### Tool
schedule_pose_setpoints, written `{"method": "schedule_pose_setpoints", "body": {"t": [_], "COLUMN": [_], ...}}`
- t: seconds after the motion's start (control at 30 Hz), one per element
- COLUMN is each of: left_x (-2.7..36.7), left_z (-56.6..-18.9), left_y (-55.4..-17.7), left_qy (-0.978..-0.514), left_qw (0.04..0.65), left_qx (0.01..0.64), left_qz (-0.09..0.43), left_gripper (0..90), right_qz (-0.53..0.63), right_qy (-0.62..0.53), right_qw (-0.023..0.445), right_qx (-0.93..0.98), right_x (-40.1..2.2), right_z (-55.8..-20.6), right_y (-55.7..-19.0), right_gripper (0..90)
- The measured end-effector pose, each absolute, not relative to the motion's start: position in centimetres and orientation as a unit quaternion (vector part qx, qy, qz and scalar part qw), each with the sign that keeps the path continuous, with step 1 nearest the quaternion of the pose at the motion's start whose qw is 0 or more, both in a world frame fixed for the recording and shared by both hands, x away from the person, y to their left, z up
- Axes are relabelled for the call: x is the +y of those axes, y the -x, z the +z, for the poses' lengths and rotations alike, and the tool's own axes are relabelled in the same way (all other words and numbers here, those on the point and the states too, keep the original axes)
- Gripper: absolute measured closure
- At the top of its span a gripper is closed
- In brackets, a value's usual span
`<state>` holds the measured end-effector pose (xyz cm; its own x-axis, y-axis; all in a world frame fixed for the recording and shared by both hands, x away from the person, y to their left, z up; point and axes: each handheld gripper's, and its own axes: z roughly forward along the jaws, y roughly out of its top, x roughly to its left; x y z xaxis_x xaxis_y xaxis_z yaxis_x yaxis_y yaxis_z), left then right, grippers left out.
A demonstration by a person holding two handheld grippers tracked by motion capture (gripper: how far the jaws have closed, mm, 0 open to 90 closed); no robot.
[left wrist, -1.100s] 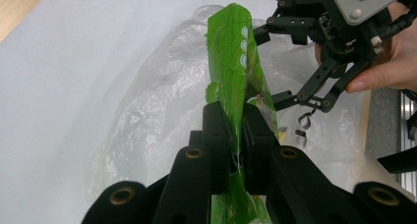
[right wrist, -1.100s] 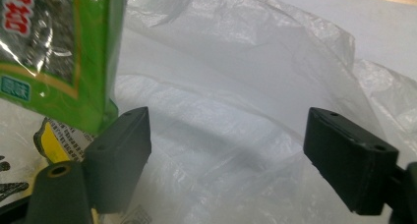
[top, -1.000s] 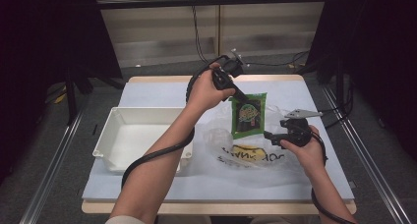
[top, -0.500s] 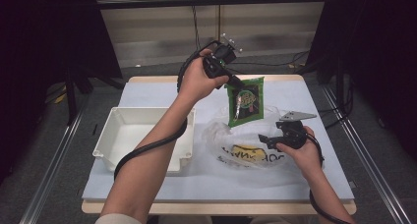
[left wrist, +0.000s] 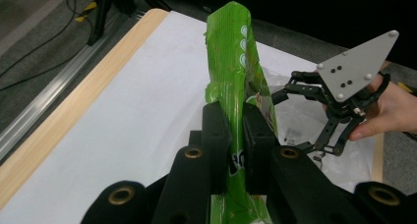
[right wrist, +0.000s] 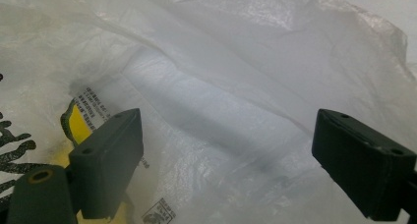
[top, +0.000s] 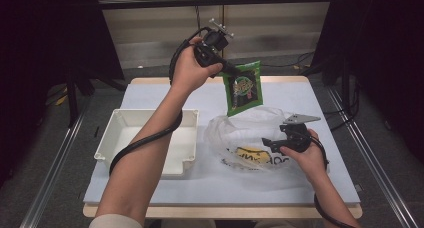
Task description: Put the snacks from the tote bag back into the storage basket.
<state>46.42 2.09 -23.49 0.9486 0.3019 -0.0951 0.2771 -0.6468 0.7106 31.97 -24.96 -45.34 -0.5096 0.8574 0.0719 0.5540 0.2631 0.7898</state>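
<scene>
My left gripper [top: 226, 69] is raised above the far side of the table and is shut on the top corner of a green snack packet [top: 243, 88], which hangs down from it. In the left gripper view the two pads [left wrist: 216, 135] pinch the packet [left wrist: 231, 62] edge-on. Below it a crumpled translucent plastic bag [top: 250, 133] with yellow and black print lies on the table. At the bag's right side my right gripper [top: 270, 144] is open. Its jaws have just been opening and stand wide in front of the bag's film [right wrist: 236, 86], without pressing on it.
A white rectangular tray [top: 117, 138] sits on the left half of the white-covered table [top: 310, 103]. The table's wooden edge [left wrist: 64, 121] runs along the far side, with metal floor rails and cables beyond it. Dark curtains stand at both sides.
The left hand has risen and drawn back to the left, lifting the green packet up and away from the bag. The right hand has barely moved at the bag.
</scene>
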Motion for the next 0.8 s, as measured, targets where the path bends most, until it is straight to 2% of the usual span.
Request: {"method": "schedule_pose_setpoints", "body": {"t": [0.2, 0.6, 0.8], "left_x": [2.4, -1.1, 0.0], "left_z": [-23.6, -25.4, -24.6], "left_y": [-46.4, -45.6, -45.7], "left_qy": [-0.901, -0.908, -0.910], "left_qw": [0.403, 0.394, 0.390], "left_qx": [0.162, 0.140, 0.139], "left_qz": [0.012, -0.002, 0.008], "left_gripper": [83.2, 83.2, 83.1], "right_qz": [0.398, 0.403, 0.402], "right_qy": [-0.457, -0.453, -0.454], "right_qw": [0.188, 0.188, 0.188], "right_qx": [0.772, 0.773, 0.773], "right_x": [-24.8, -24.6, -24.8], "right_z": [-45.4, -45.2, -45.3], "right_y": [-32.0, -31.8, -31.8], "right_gripper": [12.2, 12.2, 12.2]}}
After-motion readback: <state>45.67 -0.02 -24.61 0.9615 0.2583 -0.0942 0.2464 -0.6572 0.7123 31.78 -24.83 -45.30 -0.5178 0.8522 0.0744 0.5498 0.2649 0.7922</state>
